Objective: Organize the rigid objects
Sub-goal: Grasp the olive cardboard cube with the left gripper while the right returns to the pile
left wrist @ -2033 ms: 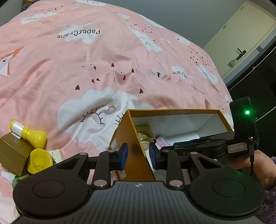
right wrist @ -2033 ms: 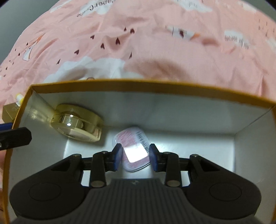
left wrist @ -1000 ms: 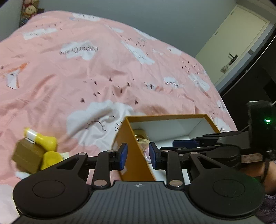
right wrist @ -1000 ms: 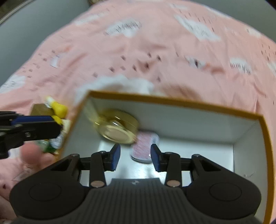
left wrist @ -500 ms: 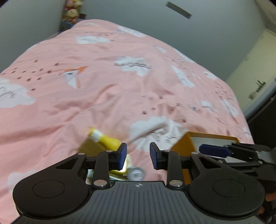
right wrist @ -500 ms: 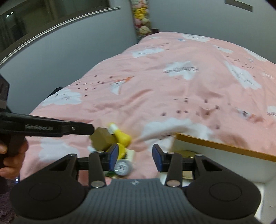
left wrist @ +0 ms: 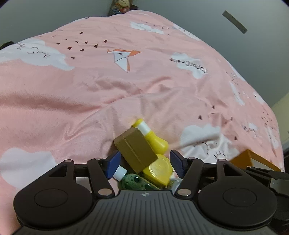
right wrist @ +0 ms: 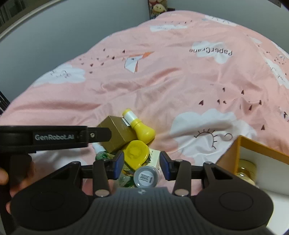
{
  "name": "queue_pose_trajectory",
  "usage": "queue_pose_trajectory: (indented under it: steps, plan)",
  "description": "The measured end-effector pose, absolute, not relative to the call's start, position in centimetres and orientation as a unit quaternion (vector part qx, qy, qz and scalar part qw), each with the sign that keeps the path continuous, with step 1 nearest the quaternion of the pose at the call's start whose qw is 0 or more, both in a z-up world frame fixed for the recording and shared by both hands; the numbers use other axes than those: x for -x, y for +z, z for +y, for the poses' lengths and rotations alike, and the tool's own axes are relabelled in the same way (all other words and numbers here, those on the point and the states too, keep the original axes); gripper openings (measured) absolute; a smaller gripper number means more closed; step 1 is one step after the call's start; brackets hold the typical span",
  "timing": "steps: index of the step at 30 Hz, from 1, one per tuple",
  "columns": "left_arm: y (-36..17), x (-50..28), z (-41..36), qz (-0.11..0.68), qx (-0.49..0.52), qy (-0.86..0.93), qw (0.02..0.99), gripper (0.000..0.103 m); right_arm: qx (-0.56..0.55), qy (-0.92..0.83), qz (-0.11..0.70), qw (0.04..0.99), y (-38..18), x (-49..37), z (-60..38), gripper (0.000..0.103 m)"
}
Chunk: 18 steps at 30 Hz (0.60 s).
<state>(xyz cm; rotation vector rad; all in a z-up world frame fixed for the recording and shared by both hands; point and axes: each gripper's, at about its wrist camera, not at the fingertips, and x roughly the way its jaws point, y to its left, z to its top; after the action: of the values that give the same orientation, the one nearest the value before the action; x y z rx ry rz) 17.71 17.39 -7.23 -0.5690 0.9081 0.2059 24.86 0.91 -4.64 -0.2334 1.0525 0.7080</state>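
A pile of small objects lies on the pink bedspread: a gold box (left wrist: 134, 151) (right wrist: 115, 133), a yellow bottle with a white neck (left wrist: 153, 138) (right wrist: 139, 126), a yellow lidded container (left wrist: 159, 171) (right wrist: 136, 154), a green bottle (left wrist: 132, 181) and a small grey-lidded jar (right wrist: 146, 177). My left gripper (left wrist: 143, 163) is open, its jaws on either side of the gold box and the yellow container. My right gripper (right wrist: 142, 165) is open over the yellow container and the jar. The orange box (right wrist: 233, 157) (left wrist: 243, 159) stands at the right, with a gold round tin (right wrist: 246, 170) inside.
The pink bedspread (left wrist: 108, 81) with cloud prints fills the far view. Grey walls stand behind it, with plush toys (right wrist: 158, 7) at the far corner. The left gripper's body (right wrist: 54, 137) and the hand holding it cross the left of the right wrist view.
Both grippers have left the orange box and swung left to the pile. The right gripper let go of the pink packet in the box. The left gripper's jaws have opened wider.
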Motion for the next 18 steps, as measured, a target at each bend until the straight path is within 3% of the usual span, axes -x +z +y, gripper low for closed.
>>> queue_pose_trajectory:
  steps: [18]
  plan:
    - [-11.2, -21.6, 18.0, 0.456, 0.316, 0.117, 0.824, 0.081, 0.185, 0.305, 0.494, 0.793, -8.7, -27.4, 5.1, 0.043]
